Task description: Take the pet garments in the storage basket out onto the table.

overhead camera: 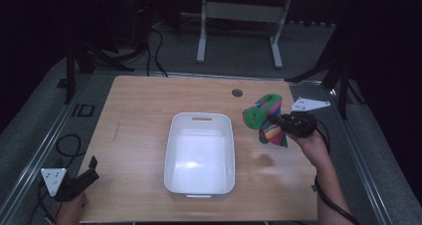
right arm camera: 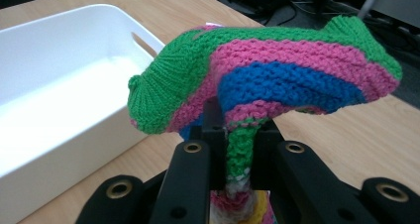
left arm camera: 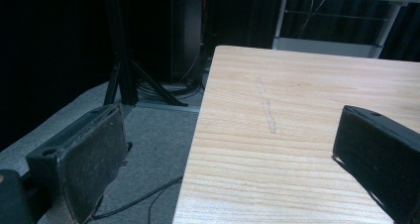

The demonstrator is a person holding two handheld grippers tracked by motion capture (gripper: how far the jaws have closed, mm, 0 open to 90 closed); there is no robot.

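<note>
the right gripper [overhead camera: 276, 120] has its jaws clamped on a knitted striped cloth [overhead camera: 265, 117], green, pink and blue, and holds it in the air just to the right of the white bin [overhead camera: 200, 185], apart from the bin's rim. in the right gripper view the cloth [right arm camera: 277, 70] bulges out above the jaws while a thin green fold runs down between them, pinched tight; a pale yellow and pink end hangs below. the bin [right arm camera: 44, 149] lies beyond and to the left of the cloth there, its inside bare. nothing stands between cloth and bin.

the left gripper [overhead camera: 84, 177] sits well left of the bin, at the near left corner of the wooden table [overhead camera: 139, 105], jaws spread wide with nothing between them. beyond the bin, a small round hole [overhead camera: 237, 92] marks the tabletop.
</note>
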